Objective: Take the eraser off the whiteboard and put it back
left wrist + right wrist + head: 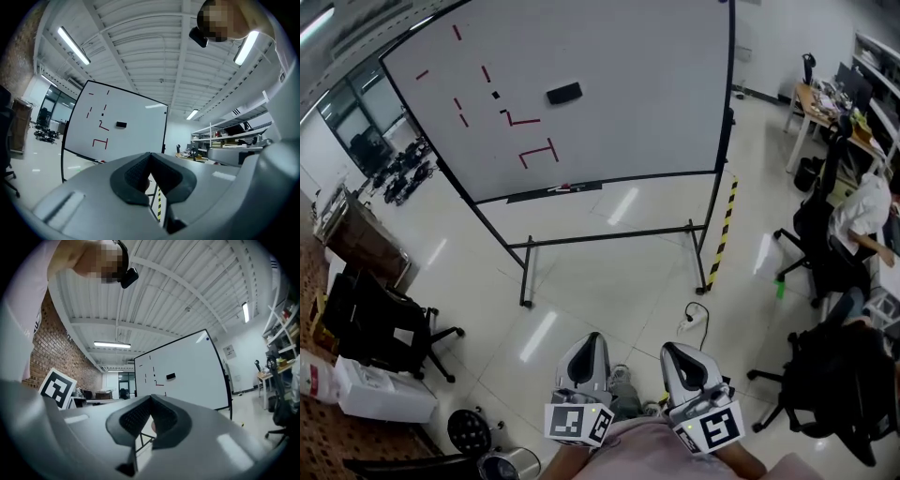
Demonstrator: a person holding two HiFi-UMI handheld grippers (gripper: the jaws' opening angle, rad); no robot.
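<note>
The left gripper (592, 339) and right gripper (671, 351) point forward side by side, roughly level, jaws closed on nothing.

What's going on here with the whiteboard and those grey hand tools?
A person stands well back from the large white whiteboard on its black stand, holding a grey two-jaw gripper in each hand near the body. The left gripper and the right gripper both have jaws together, holding nothing. The small black rectangular eraser sits on the board beside red marker strokes, untouched.
</note>
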